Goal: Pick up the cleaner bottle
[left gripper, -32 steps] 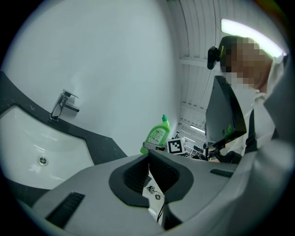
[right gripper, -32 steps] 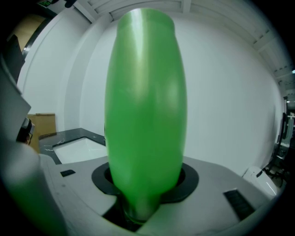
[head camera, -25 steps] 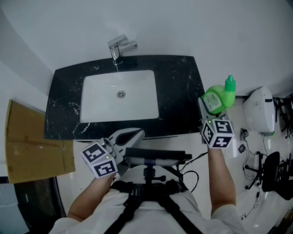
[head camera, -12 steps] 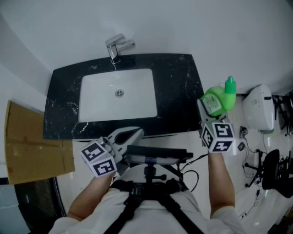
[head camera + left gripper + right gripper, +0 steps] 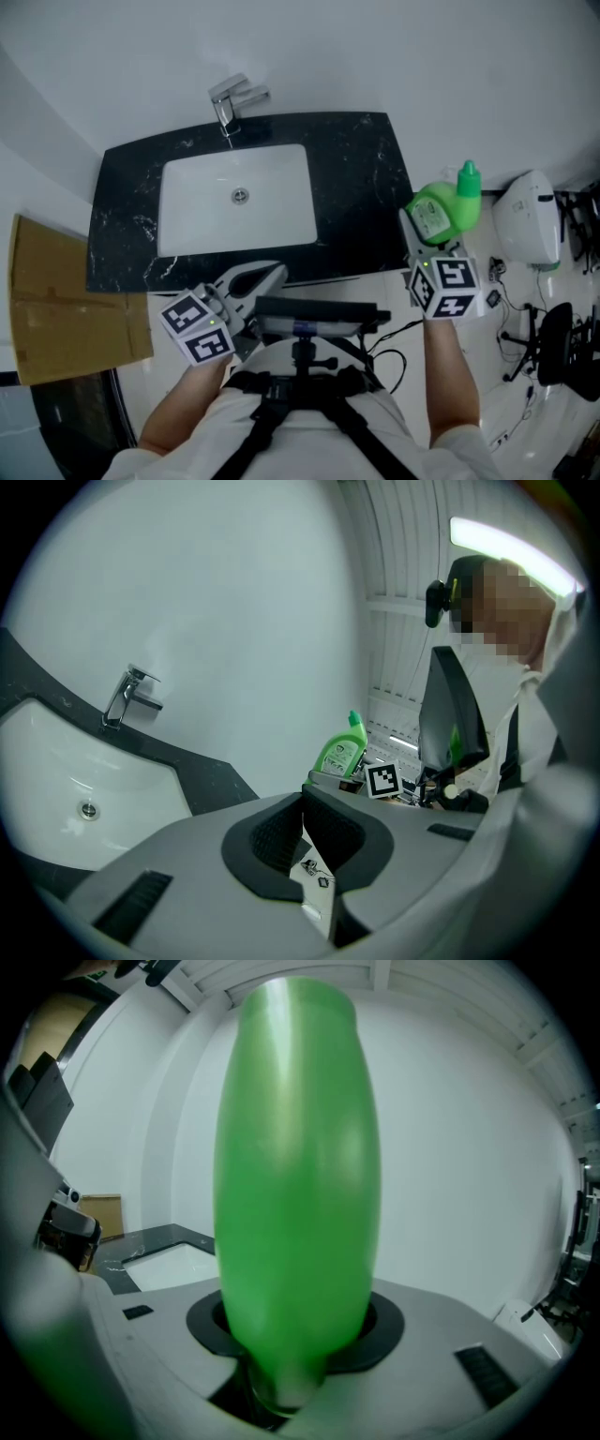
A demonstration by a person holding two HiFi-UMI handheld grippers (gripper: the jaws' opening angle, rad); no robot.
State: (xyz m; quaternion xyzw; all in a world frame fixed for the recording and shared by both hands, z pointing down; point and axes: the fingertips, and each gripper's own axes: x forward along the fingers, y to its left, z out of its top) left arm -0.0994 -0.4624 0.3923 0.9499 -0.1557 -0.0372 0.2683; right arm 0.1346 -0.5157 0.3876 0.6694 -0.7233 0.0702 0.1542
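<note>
The cleaner bottle [image 5: 439, 212] is bright green with a green cap and a pale label. It hangs in the air just off the right end of the black counter, with my right gripper [image 5: 427, 236] shut on its body. In the right gripper view the bottle [image 5: 295, 1185] fills the middle, rising from between the jaws of the right gripper [image 5: 289, 1365]. My left gripper [image 5: 270, 275] hovers low in front of the counter with its jaws together and nothing in them. The left gripper view shows the left gripper [image 5: 302, 810] and the bottle [image 5: 341, 750] far off.
A black marble counter [image 5: 370, 178] holds a white basin [image 5: 234, 202] with a chrome faucet [image 5: 228, 99] behind it. Flat cardboard [image 5: 66, 300] lies at the left. A white appliance [image 5: 525, 220] and cables sit at the right. A black rig bar [image 5: 314, 319] hangs below my chest.
The whole view has drifted slightly left. The right gripper keeps its hold on the bottle and sits a touch lower; the left gripper has barely moved.
</note>
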